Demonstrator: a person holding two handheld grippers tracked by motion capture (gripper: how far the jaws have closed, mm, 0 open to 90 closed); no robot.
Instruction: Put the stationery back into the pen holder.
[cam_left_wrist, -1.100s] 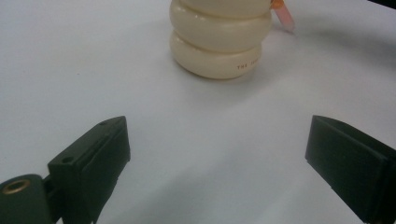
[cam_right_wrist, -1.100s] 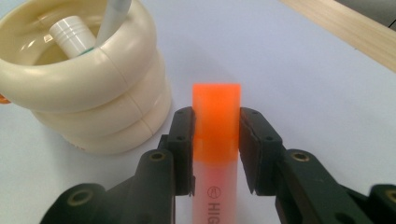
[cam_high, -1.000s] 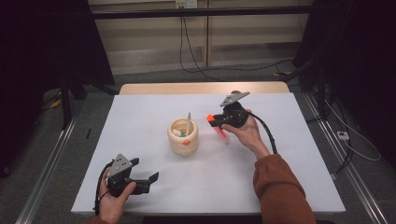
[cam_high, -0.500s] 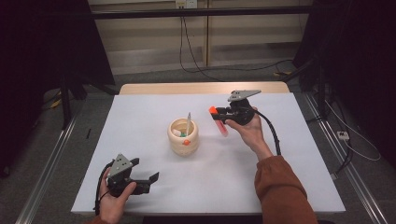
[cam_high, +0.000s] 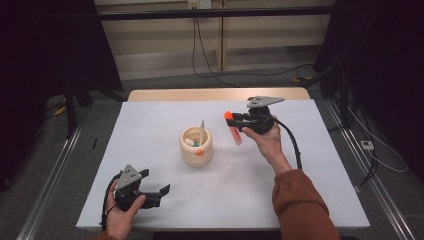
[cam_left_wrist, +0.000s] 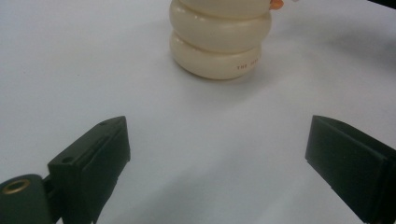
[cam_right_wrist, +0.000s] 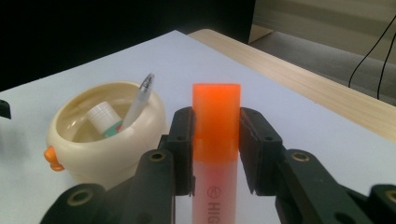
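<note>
My right gripper (cam_high: 231, 119) (cam_right_wrist: 216, 135) is shut on an orange-capped pink highlighter (cam_high: 234, 129) (cam_right_wrist: 215, 154), held above the white table to the right of a cream duck-shaped pen cup (cam_high: 196, 146) (cam_right_wrist: 105, 135). The highlighter hangs cap up, its pink body slanting down below the jaws. A clear pen (cam_right_wrist: 139, 100) (cam_high: 201, 131) and a white-capped item (cam_right_wrist: 103, 116) stand inside the cup. My left gripper (cam_high: 160, 192) (cam_left_wrist: 217, 163) rests open near the table's front left edge, jaws wide apart with nothing between them, pointing toward the cup (cam_left_wrist: 219, 39).
The white table (cam_high: 150, 130) has a wooden strip (cam_high: 210, 94) along its far edge. Black cables trail from both grippers, and more cables lie on the floor behind. Metal rails run along both sides of the table.
My right gripper has risen a little with the highlighter and turned so the orange cap points up. The left gripper has stayed put.
</note>
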